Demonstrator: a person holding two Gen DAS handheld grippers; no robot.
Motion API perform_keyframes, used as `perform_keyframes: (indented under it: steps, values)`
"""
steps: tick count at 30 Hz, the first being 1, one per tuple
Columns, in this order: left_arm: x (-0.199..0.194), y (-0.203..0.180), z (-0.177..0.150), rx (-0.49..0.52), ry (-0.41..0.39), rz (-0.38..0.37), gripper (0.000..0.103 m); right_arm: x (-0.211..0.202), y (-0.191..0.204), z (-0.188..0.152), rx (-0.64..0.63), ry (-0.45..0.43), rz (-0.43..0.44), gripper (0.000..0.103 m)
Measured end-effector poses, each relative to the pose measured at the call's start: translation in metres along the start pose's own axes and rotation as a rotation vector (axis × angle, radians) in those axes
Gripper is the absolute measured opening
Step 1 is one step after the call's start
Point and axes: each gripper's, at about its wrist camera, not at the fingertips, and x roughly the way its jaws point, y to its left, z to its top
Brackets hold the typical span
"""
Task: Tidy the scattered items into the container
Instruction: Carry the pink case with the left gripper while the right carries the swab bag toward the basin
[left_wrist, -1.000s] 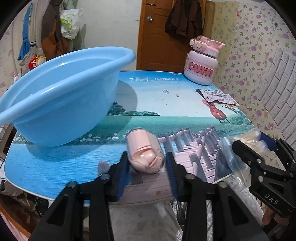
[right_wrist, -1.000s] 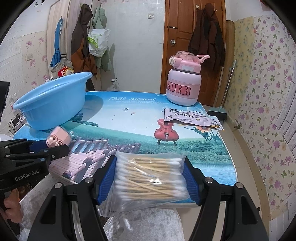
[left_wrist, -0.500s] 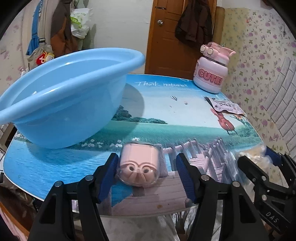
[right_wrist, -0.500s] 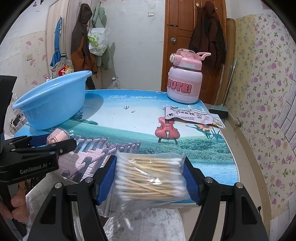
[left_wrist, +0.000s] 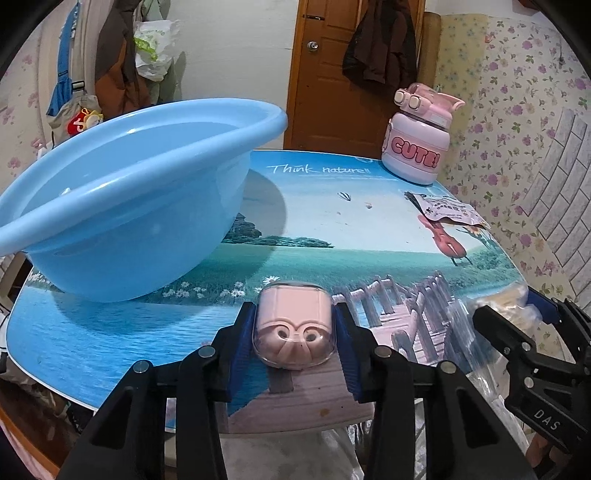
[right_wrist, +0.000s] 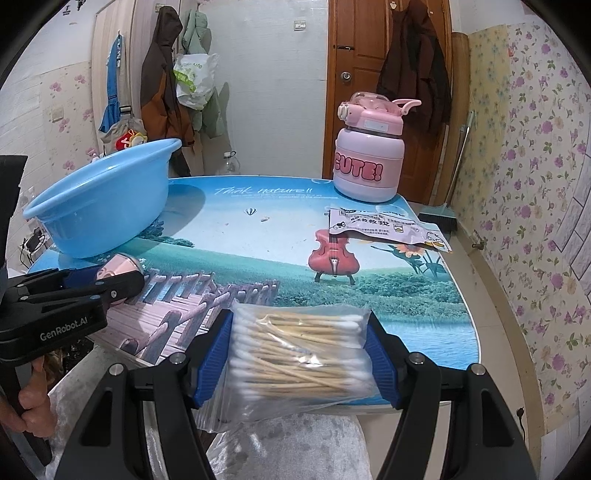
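Left wrist view: left gripper (left_wrist: 295, 334) is clamped on the pink earbud case (left_wrist: 294, 326) at the near table edge (left_wrist: 110, 343), right of the blue basin (left_wrist: 122, 206). Right gripper (right_wrist: 299, 354) is clamped on the cotton swab bag (right_wrist: 295, 356), near the table's front edge.

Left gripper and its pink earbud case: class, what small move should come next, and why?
Probably lift the left gripper left and up over the rim of the light blue plastic basin. Its blue pads already clamp the clear-shelled pink earbud case, and the basin sits close by.
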Motion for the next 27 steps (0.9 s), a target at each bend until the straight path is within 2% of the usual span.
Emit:
perform_keyframes:
  steps: [12,27]
  values:
    - [-0.008,-0.007,0.000,0.027,-0.013,-0.029,0.040,-0.003,-0.001,0.002,0.001,-0.014,-0.002,0.070]
    - [-0.056,-0.019,0.024,0.059,-0.142,-0.075,0.040,-0.017,-0.007,0.023,0.012,-0.076,-0.028,0.070]
